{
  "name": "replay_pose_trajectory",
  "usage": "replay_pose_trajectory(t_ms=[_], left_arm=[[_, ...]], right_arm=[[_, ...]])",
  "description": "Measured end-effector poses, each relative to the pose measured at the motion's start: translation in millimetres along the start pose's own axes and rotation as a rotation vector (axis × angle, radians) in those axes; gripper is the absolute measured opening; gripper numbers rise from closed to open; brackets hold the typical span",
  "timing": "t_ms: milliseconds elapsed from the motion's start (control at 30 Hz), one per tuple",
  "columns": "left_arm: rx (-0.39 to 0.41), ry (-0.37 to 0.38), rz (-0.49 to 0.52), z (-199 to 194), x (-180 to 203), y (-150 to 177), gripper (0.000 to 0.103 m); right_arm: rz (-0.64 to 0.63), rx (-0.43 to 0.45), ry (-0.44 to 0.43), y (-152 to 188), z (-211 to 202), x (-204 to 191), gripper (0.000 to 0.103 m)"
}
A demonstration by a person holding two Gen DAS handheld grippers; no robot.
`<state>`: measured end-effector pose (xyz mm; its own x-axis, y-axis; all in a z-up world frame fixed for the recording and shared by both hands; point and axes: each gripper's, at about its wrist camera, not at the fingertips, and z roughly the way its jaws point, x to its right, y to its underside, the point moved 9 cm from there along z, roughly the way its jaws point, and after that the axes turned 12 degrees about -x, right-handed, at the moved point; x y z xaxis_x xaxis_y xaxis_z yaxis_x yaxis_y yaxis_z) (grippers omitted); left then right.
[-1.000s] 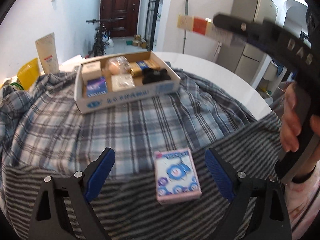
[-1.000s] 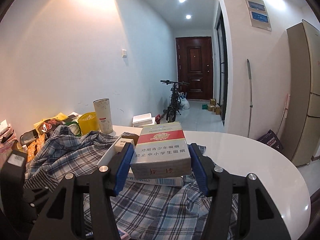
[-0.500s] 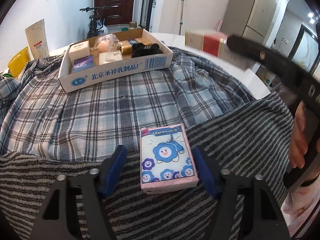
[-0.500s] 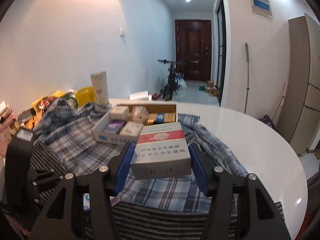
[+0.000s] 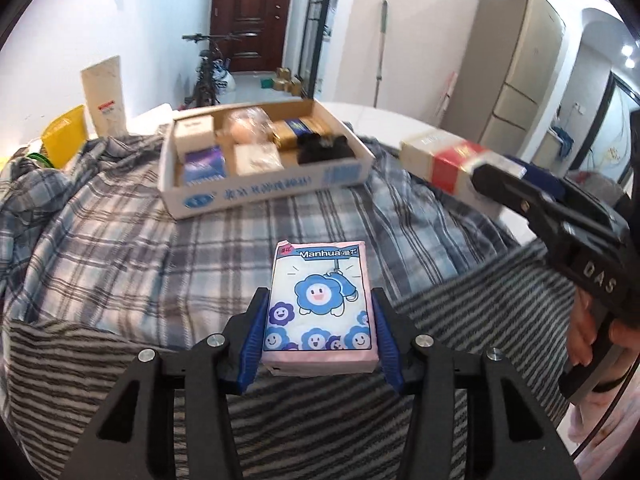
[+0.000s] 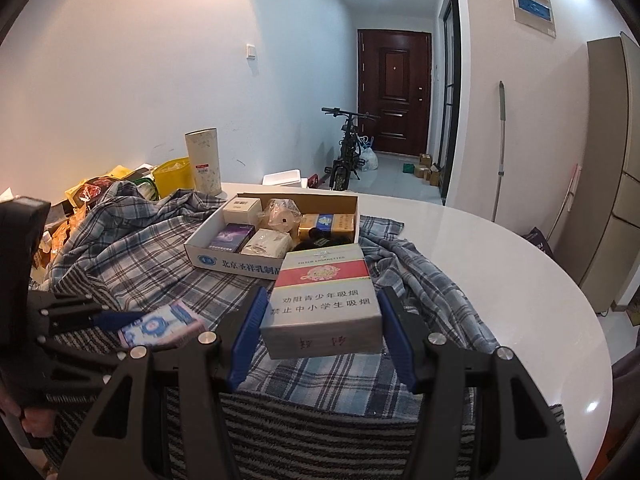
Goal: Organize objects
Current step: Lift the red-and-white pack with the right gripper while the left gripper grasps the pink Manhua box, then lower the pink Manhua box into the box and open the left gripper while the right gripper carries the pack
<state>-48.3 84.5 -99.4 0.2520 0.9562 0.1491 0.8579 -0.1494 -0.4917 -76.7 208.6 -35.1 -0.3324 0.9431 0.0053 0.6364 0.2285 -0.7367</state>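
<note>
the left tool (image 5: 320,332), its jaws having just been closing, grips a pink tissue pack (image 5: 320,304) printed with blue flower faces, blue pads pressed to both long sides, over a grey striped cloth (image 5: 460,320). the right tool (image 6: 320,328) clamps a red-and-white cigarette carton (image 6: 322,300) between its blue pads, held above a blue plaid cloth (image 6: 132,256) just in front of an open cardboard box (image 6: 236,262). the box sits on the plaid cloth and holds several small packages. the cloths cover much of a white round tabletop (image 6: 480,248). beyond stand a pale cylinder (image 6: 203,162), a bicycle (image 6: 348,148) and a dark door (image 6: 394,90).
</note>
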Motion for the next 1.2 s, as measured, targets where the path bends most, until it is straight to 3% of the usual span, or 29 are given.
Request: replay_pose_trajectory(t_ms=[367, 633, 800, 867, 1200], left_arm=[[0.163, -0.107, -0.045, -48, -47, -39, 0.051], [0.262, -0.164, -0.091, -49, -66, -99, 0.052], [0.19, -0.15, -0.126, -15, -81, -133, 0.052], [0.119, -0.118, -0.137, 9, -87, -141, 0.052], [-0.001, -0.14, -0.154, 74, -108, -142, 0.052]], right_arm=[[-0.049, 0.054, 0.016, -24, -12, -12, 0.056], [-0.1, 0.035, -0.014, -54, 2, -34, 0.056], [-0.068, 0.041, 0.034, -83, 27, -26, 0.056], [-0.069, 0.046, 0.063, -91, 37, -23, 0.056], [-0.069, -0.017, 0.073, -96, 78, -16, 0.056]])
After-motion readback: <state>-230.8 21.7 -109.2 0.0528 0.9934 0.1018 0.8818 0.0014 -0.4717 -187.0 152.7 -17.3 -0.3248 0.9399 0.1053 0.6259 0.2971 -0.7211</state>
